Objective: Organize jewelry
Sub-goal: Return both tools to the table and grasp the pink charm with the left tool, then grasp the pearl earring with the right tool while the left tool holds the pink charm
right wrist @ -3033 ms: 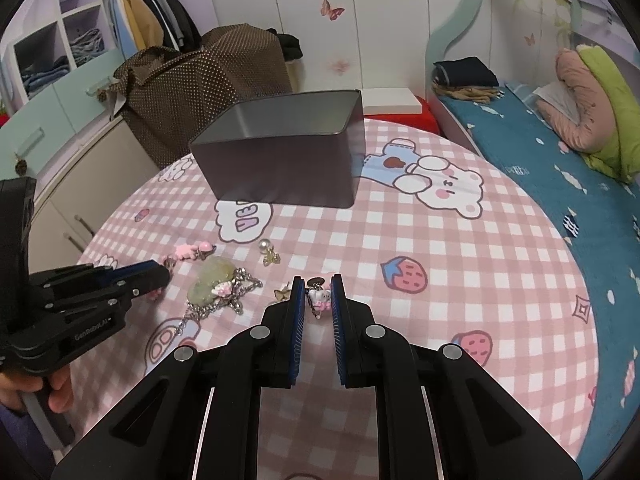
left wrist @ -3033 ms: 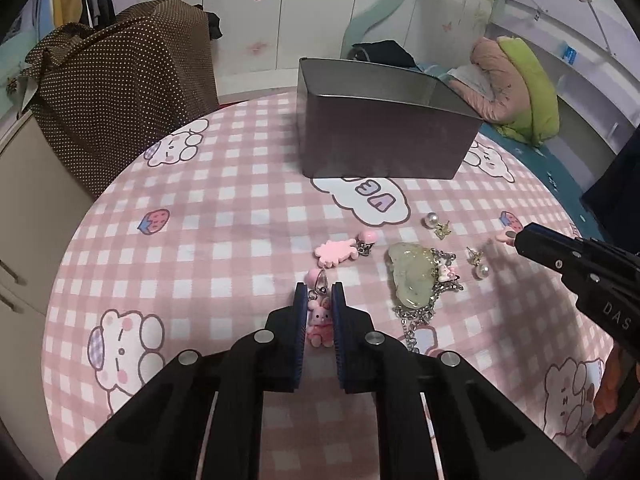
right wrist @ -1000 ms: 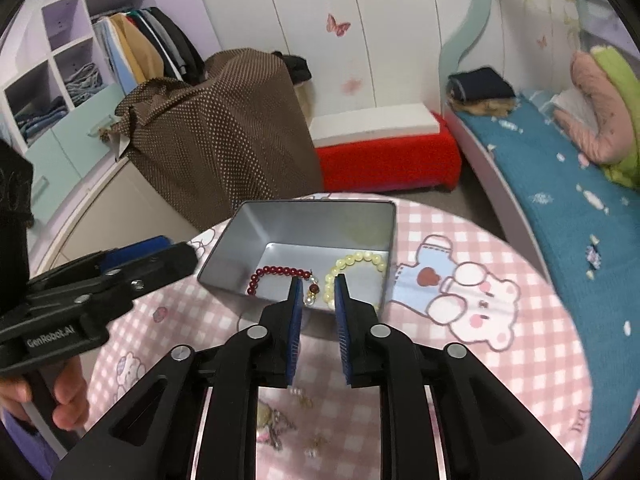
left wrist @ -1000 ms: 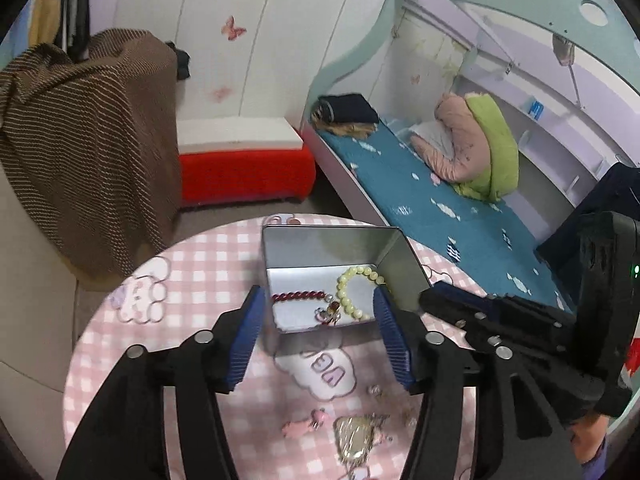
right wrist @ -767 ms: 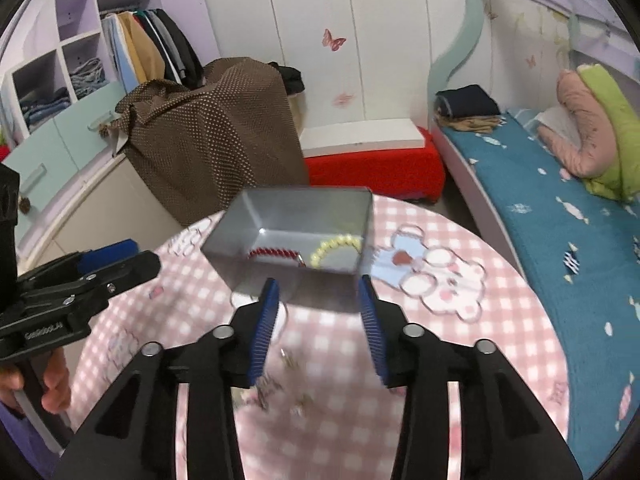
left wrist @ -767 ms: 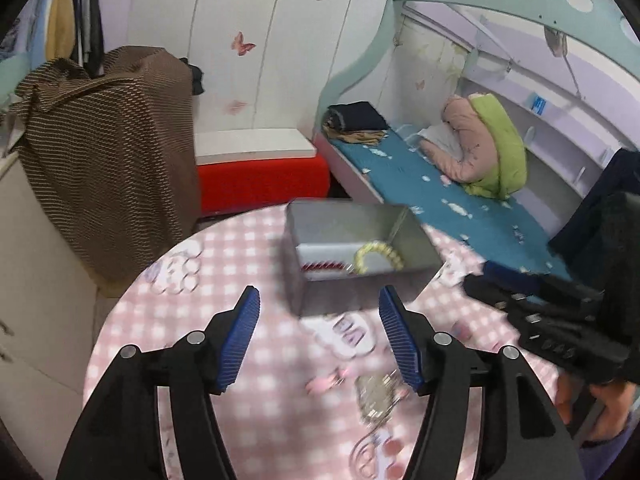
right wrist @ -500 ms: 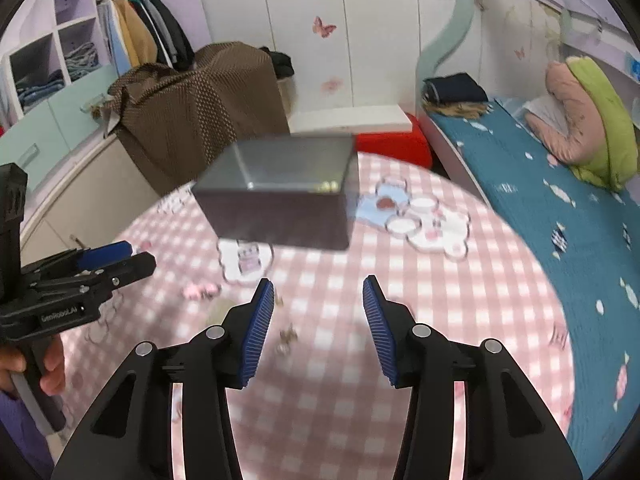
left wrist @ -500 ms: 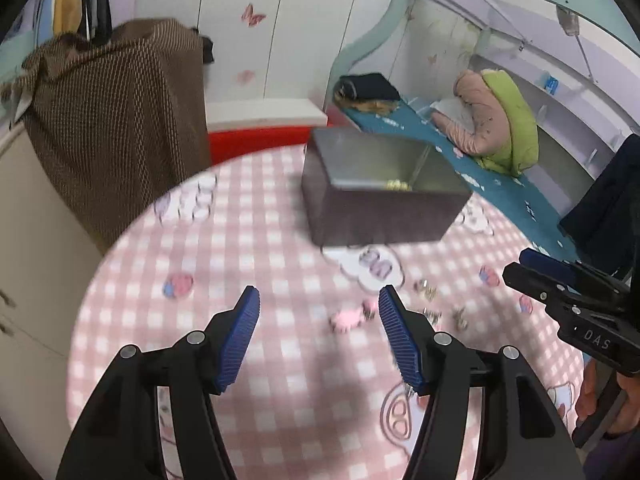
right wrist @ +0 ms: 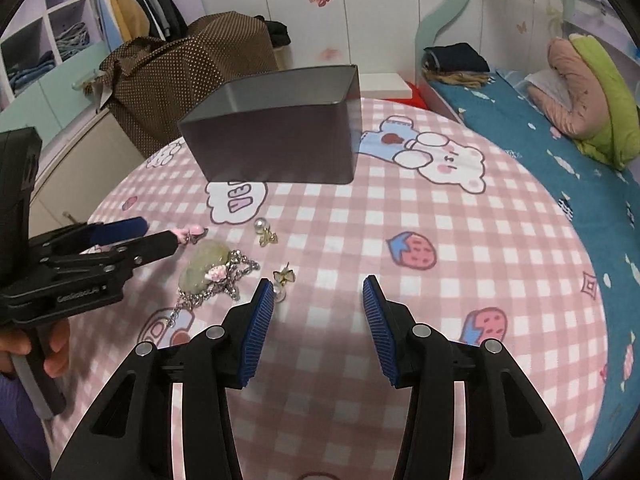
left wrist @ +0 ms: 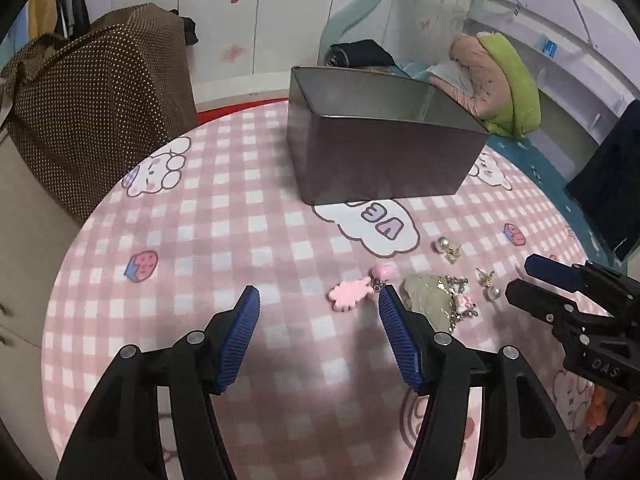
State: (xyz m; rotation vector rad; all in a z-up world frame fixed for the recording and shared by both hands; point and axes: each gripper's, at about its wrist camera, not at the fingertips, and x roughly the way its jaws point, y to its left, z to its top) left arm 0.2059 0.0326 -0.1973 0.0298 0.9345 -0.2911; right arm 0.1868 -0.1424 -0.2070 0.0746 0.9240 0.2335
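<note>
Both jaws spread, nothing held: left gripper (left wrist: 319, 300) near pink charm (left wrist: 348, 295), right gripper (right wrist: 319, 291) by pearl earring (right wrist: 280, 295) — jade pendant (right wrist: 199, 266) between; tin box (right wrist: 280, 140) behind, contents possibly hidden, on bench (right wrist: 460, 240).

The bench (right wrist: 460, 240) is round, with a pink checked cloth showing bears and strawberries. Behind it stand white wall panels (right wrist: 384, 4) with little butterfly stickers. A brown dotted bag (left wrist: 92, 92) sits to the left, beside a pale green cupboard (right wrist: 60, 80). Open shelves (right wrist: 52, 12) hold folded clothes — more clothes hang next to them. On the right is a bed (right wrist: 560, 152) with a blue sheet and a pink and green pillow (right wrist: 588, 92).
</note>
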